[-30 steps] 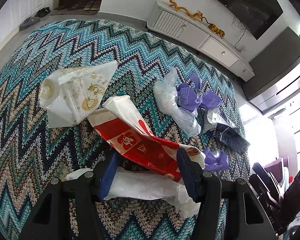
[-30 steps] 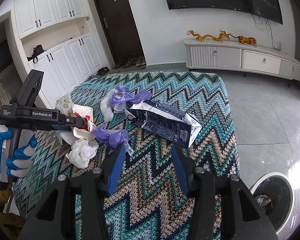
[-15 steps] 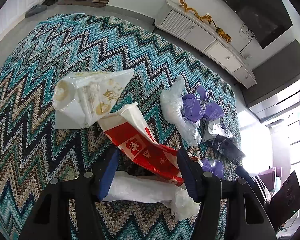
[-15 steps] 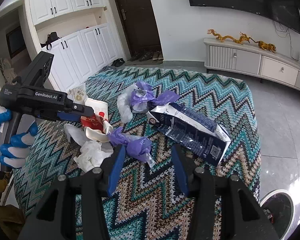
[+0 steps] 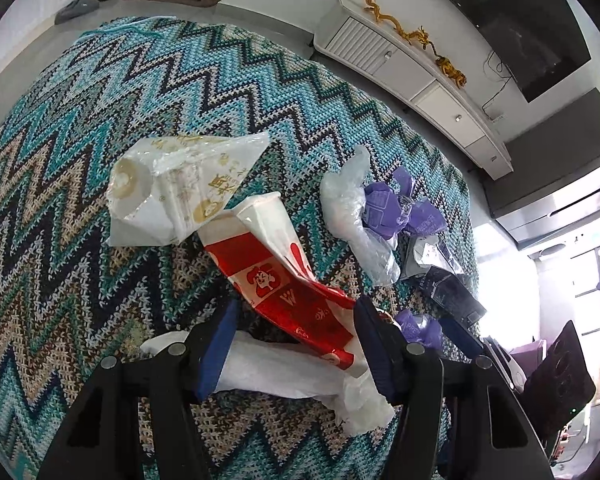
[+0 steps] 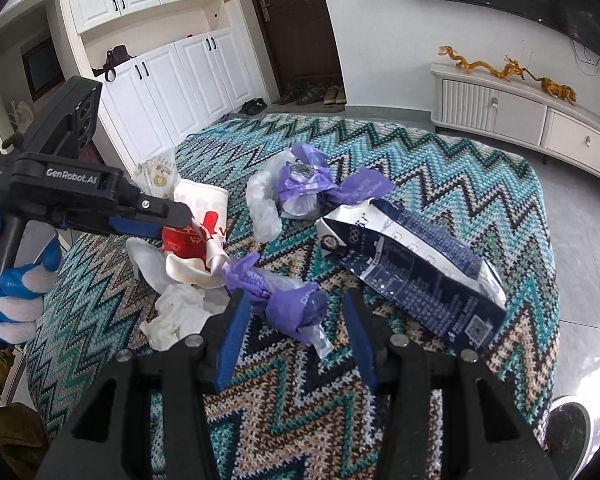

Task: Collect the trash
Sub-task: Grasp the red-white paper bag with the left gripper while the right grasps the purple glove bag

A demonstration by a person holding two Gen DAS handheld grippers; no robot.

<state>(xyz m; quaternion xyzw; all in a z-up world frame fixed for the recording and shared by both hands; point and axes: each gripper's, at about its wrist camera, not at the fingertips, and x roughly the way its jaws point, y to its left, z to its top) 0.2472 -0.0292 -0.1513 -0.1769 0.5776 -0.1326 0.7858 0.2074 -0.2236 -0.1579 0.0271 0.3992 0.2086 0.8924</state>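
1. A table under a zigzag knitted cloth (image 6: 440,168) carries scattered trash.
2. The right gripper (image 6: 294,332) stands partly open. A twisted purple wrapper (image 6: 284,296) lies between its blue fingers (image 6: 232,332), and the pads do not press on it. The wrapper's long axis runs from ten o'clock to four o'clock in the right wrist view, with a clear plastic tail at the four o'clock end.
3. The left gripper (image 5: 294,344) is also partly open, its jaws straddling the near end of a red and white paper bag (image 5: 276,280) and a crumpled white tissue (image 5: 284,372). Whether the pads touch either I cannot tell.
4. In the left wrist view the bag's long axis runs from eleven o'clock to five o'clock, open mouth at eleven.
5. A dark blue foil pouch (image 6: 412,268) lies at two o'clock from the right gripper, long axis ten to four.
6. A gloved hand (image 6: 12,292) grips the left gripper's handle.
7. A white and gold wrapper (image 5: 176,188) lies at eleven o'clock from the bag.
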